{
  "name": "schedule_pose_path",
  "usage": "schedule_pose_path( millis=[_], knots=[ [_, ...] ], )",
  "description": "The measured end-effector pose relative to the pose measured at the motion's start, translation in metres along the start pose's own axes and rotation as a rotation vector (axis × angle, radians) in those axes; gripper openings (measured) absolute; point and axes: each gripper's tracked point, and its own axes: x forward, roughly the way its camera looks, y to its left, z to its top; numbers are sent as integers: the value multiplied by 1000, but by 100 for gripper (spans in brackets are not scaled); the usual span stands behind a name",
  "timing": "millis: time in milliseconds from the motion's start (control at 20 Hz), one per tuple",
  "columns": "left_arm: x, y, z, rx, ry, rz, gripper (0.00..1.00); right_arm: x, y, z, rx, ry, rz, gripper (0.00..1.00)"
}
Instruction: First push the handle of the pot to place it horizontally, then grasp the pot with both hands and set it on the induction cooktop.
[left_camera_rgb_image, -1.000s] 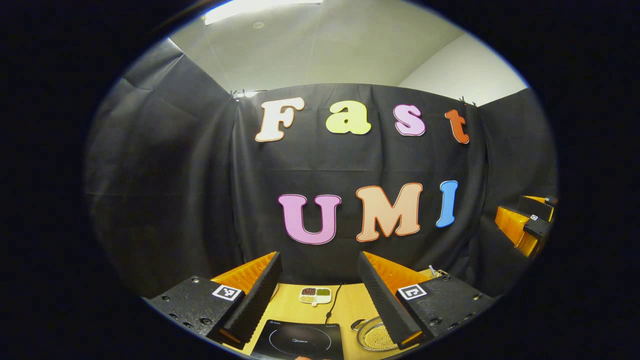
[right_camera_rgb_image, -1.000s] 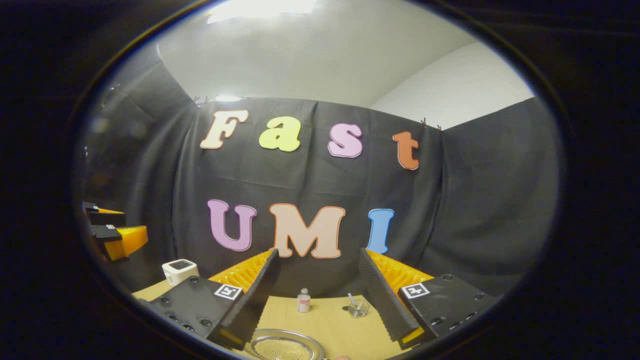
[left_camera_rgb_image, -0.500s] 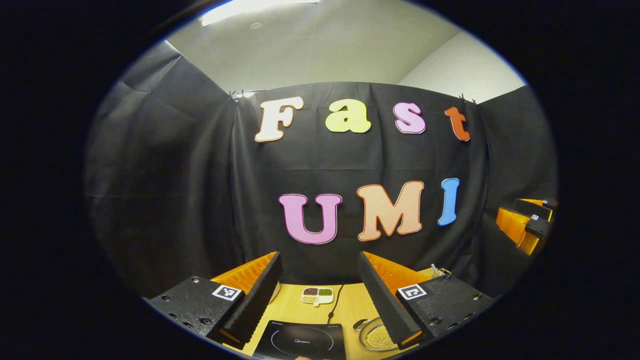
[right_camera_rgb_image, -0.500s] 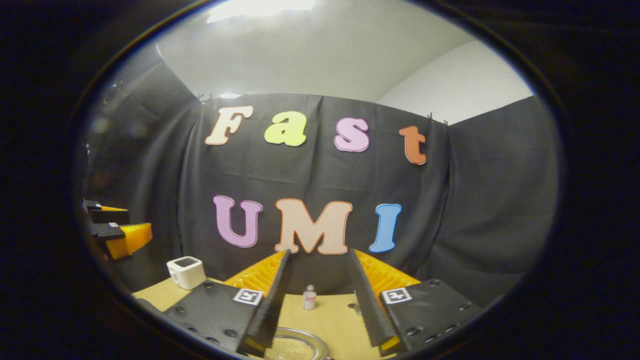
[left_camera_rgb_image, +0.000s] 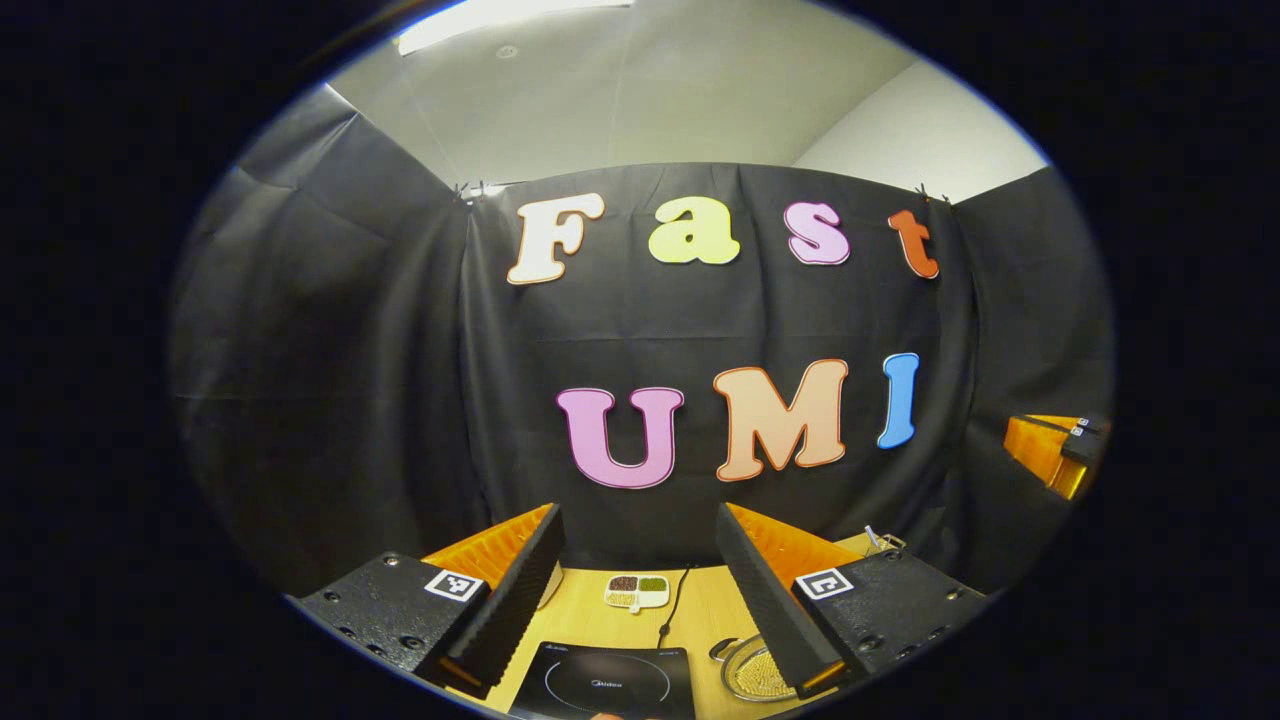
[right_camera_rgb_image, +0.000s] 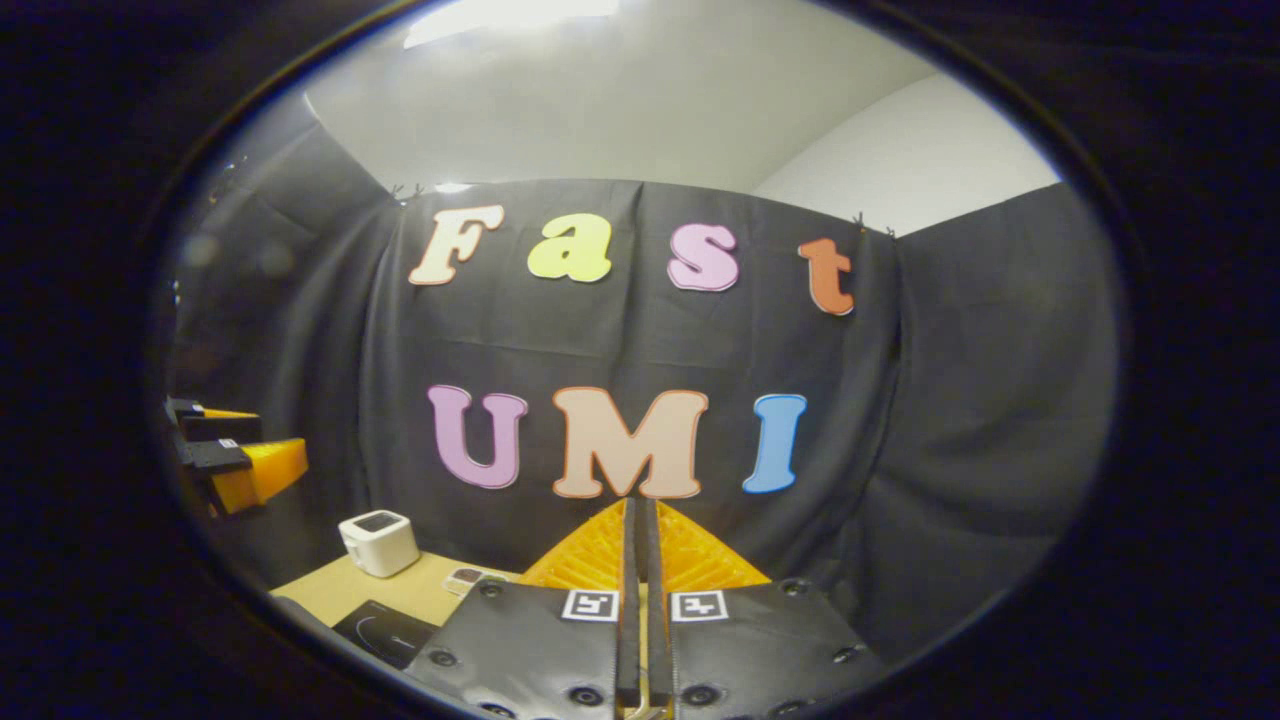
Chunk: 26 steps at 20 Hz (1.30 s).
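Left gripper (left_camera_rgb_image: 640, 590) held high above table (left_camera_rgb_image: 700, 610), fingers wide apart, holding nothing. Cooktop (left_camera_rgb_image: 605, 682) lies on table, below and between its fingers. Pot (left_camera_rgb_image: 745, 672) sits on table just right of cooktop, partly hidden behind right finger; handle too hidden to tell. Small dish (left_camera_rgb_image: 636, 590) behind cooktop.

Right gripper (right_camera_rgb_image: 637, 610) up in air, fingers pressed together, nothing between. White box (right_camera_rgb_image: 378, 542) behind cooktop (right_camera_rgb_image: 385, 630), far left.

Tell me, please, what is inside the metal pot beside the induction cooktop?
The pot holds small pale-yellow beads or grains across its bottom. The left gripper's finger covers the pot's right side, so the rest is hidden. The induction cooktop is bare.
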Motion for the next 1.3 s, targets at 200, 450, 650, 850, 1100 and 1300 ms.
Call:
schedule_pose_path(
  millis=[200,450,650,850,1100,1300],
  knots=[
    [-2,4,9,4,-23,5,96,7,5,-19,38,44,29,2],
    [-4,4,8,5,-23,7,96,-4,-1,-85,9,162,38,5],
    [-5,7,7,6,-18,11,96,-21,-7,-169,-38,323,38,7],
    [-6,10,7,10,-20,19,96,-42,-8,-243,-79,453,54,4],
    [-9,14,11,14,-28,35,96,-70,-7,-321,-82,614,87,6],
    [-12,18,14,16,-36,48,96,-95,-6,-380,-96,761,122,4]
  ],
)
